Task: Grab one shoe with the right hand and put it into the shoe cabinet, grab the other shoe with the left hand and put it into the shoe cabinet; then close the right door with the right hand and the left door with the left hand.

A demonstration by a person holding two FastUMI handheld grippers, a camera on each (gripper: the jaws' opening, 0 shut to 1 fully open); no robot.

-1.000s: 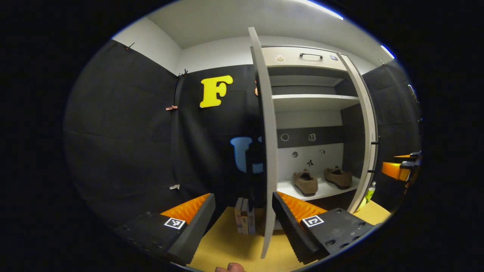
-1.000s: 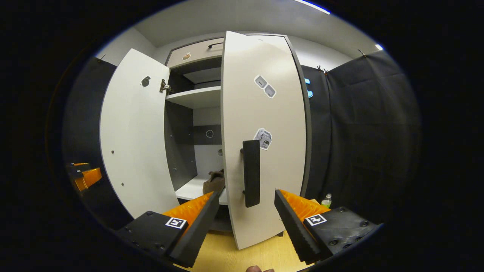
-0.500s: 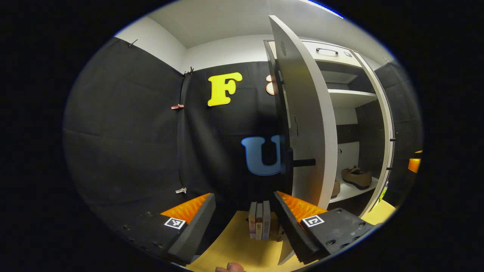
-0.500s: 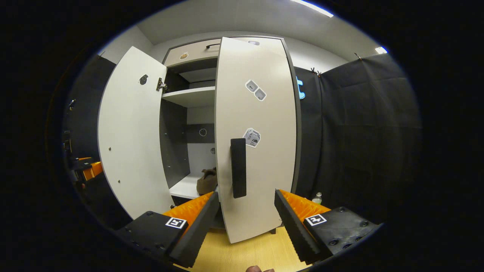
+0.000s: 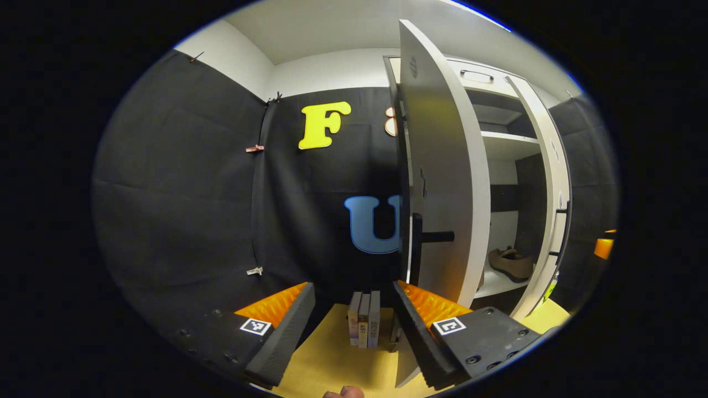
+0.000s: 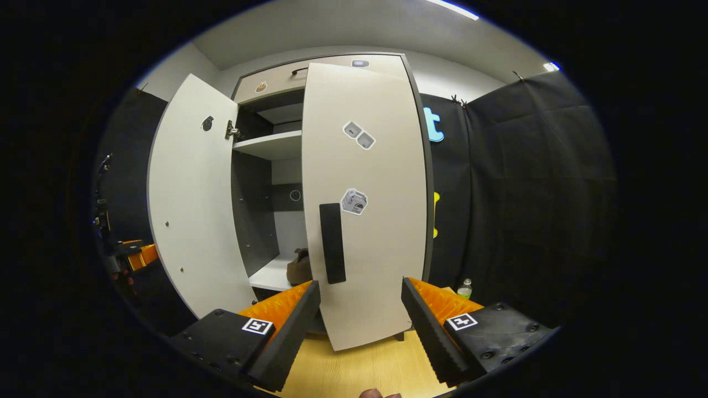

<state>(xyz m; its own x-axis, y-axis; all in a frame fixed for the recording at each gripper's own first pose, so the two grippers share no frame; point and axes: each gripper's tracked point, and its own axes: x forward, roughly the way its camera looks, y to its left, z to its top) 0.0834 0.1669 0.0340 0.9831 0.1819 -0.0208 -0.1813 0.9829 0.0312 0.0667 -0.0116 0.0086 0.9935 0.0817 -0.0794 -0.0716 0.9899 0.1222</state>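
In the right gripper view the right door [image 6: 368,204] has swung further toward the cabinet than a second ago: its dark handle [image 6: 332,243] has slid leftward in the frame, and the gap to the interior has narrowed, so that only a sliver of one shoe [image 6: 299,269] shows on the lower shelf [image 6: 270,275], left of centre. The right hand-held gripper [image 6: 360,326] has its fingers apart at the bottom of the frame, holding nothing, with the door's lower edge between and beyond them. I judge that the right door is nearly shut but not yet home.

In the left gripper view the left door [image 5: 442,182], which a second ago was seen edge-on, now shows its face and fills the centre right, with its handle [image 5: 417,249] just above the left hand-held gripper [image 5: 354,331]. That gripper is also spread and empty. One shoe [image 5: 511,262] lies on the shelf at the right of the frame, so both shoes appear to be stowed and only the doors remain; the left door is still wide open.

The floor [image 6: 359,367] is pale yellow wood. A few books [image 5: 363,326] stand upright on it at lower centre of the left gripper view, and a small bottle [image 6: 466,288] stands to the right of the cabinet. Black cloth covers the booth's walls, under a white ceiling.
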